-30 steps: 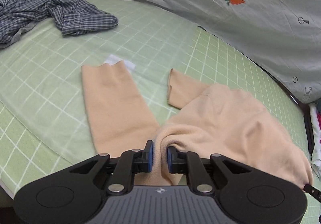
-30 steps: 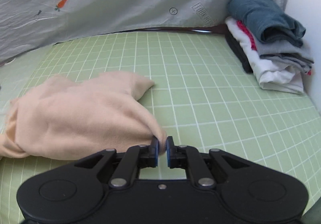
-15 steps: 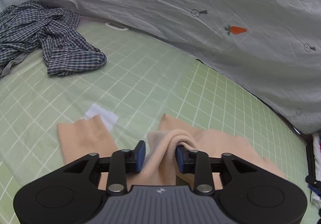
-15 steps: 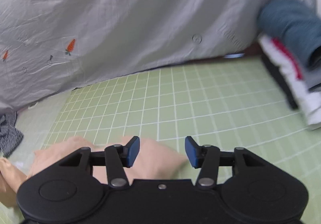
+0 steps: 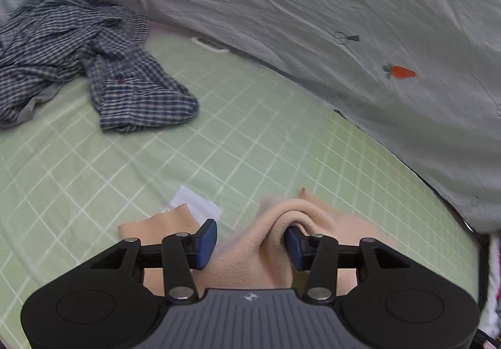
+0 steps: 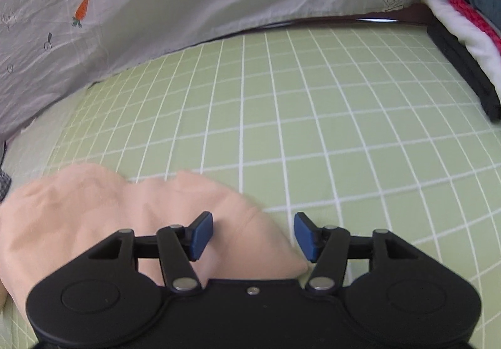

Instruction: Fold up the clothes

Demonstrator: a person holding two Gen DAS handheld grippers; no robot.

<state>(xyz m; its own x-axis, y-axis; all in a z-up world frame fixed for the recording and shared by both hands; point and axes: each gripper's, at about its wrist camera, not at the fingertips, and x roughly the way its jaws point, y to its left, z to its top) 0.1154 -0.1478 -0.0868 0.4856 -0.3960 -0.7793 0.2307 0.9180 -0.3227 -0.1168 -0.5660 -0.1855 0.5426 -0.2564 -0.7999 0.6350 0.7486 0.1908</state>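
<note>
Green checked bed sheet [image 6: 313, 117] carrying a peach garment [image 6: 94, 211] in mid-fold. Left tongs [image 5: 250, 241] and right tongs [image 6: 253, 234] have just opened, jaws apart with cloth between them, ungripped. Next: regrasp an edge and fold again.
</note>
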